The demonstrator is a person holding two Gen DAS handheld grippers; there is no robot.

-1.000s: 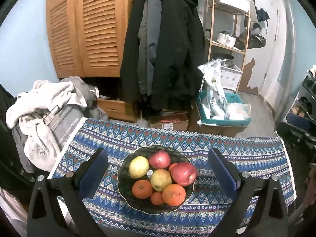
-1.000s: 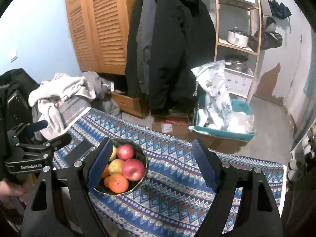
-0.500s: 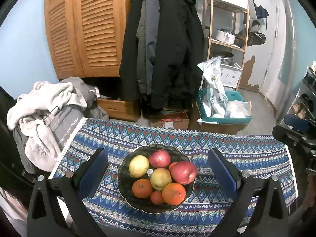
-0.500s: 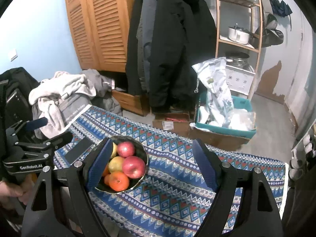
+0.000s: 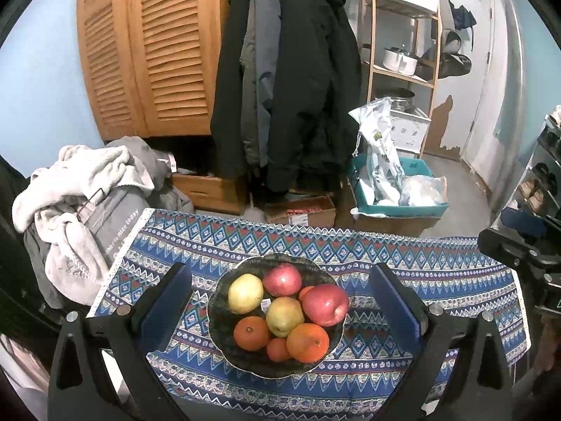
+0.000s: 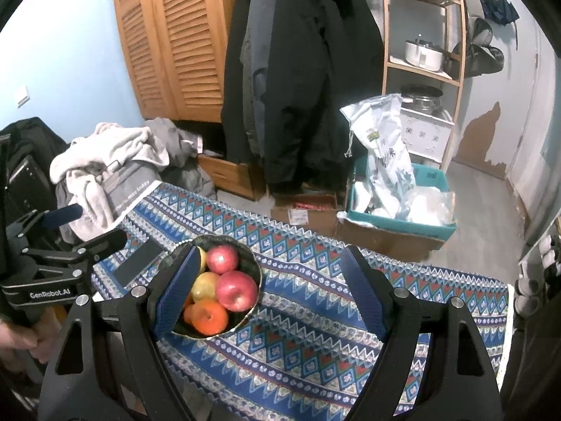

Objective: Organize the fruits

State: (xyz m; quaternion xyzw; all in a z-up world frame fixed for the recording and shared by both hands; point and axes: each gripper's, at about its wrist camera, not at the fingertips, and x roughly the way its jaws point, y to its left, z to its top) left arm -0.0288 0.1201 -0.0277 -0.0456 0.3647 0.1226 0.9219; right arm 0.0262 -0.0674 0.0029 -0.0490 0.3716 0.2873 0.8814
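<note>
A dark bowl (image 5: 224, 347) with a scalloped rim stands on the blue patterned tablecloth (image 5: 438, 270). It holds two red apples (image 5: 325, 304), two yellow-green fruits (image 5: 245, 293) and several oranges (image 5: 308, 342). My left gripper (image 5: 279, 273) hovers open in front of the bowl, and its blue pads frame the bowl without touching it. My right gripper (image 6: 271, 263) is open over the cloth, to the right of the bowl (image 6: 255, 280). Its left finger hides part of the fruit (image 6: 236, 290). Each gripper shows at the edge of the other's view.
A pile of towels and clothes (image 5: 80, 196) lies past the table's left end. Behind the table hang dark coats (image 5: 291, 87), with a cardboard box and a teal bin of bags (image 5: 396, 203) on the floor. A black phone-like slab (image 6: 138, 263) lies left of the bowl.
</note>
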